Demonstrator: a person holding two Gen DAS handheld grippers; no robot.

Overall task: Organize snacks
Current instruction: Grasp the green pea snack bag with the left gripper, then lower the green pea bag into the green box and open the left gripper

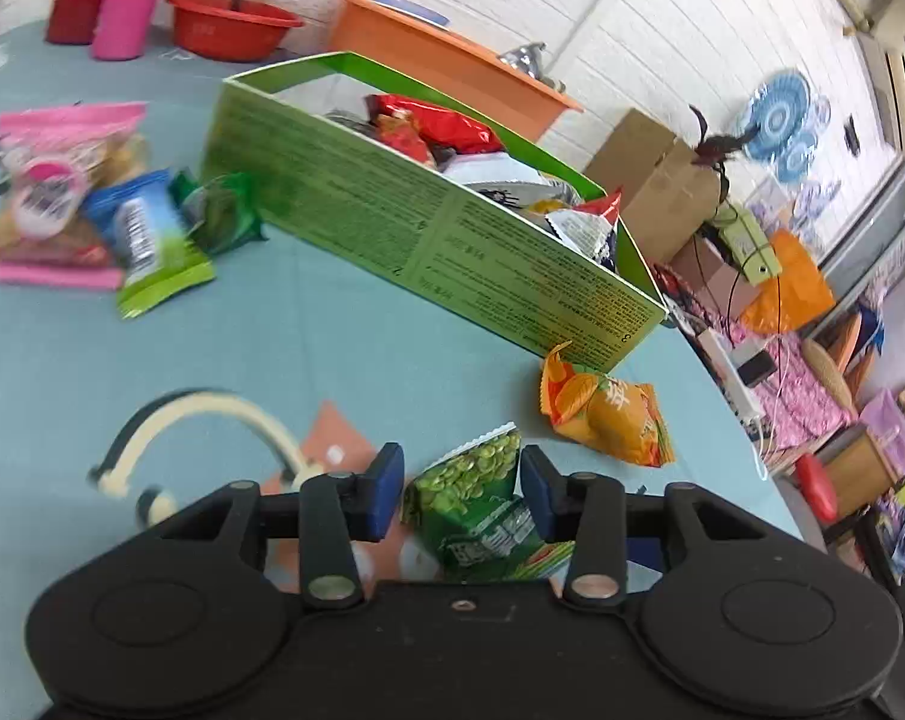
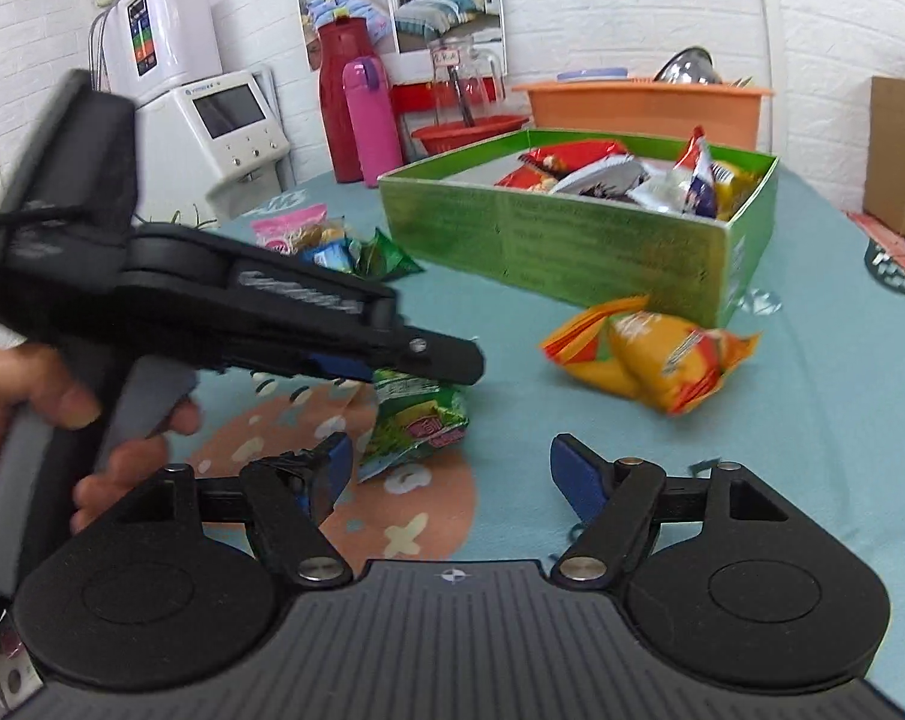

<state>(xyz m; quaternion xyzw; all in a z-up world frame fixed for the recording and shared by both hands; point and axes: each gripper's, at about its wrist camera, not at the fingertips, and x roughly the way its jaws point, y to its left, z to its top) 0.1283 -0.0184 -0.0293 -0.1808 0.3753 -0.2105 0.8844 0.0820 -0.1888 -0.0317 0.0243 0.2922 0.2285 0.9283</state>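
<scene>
A green pea packet [image 1: 482,510] lies on the teal tablecloth [image 1: 332,330] between the blue pads of my left gripper [image 1: 461,480]. The pads stand right at its edges without squeezing it. From the right wrist view, the left gripper [image 2: 452,360] angles down onto that packet [image 2: 416,426], held by a hand [image 2: 62,408]. My right gripper [image 2: 452,474] is open and empty, low over the cloth. An orange packet [image 2: 650,360] [image 1: 608,414] lies beside the green box [image 2: 572,240] [image 1: 422,228], which holds several snacks.
A pink packet [image 1: 56,192], a blue-green packet [image 1: 146,240] and a dark green packet [image 1: 224,210] lie left of the box. Behind stand a red flask [image 2: 338,102], a pink flask [image 2: 371,120], a red basin [image 1: 230,24] and an orange tub [image 2: 644,108]. The table edge [image 1: 734,420] curves right.
</scene>
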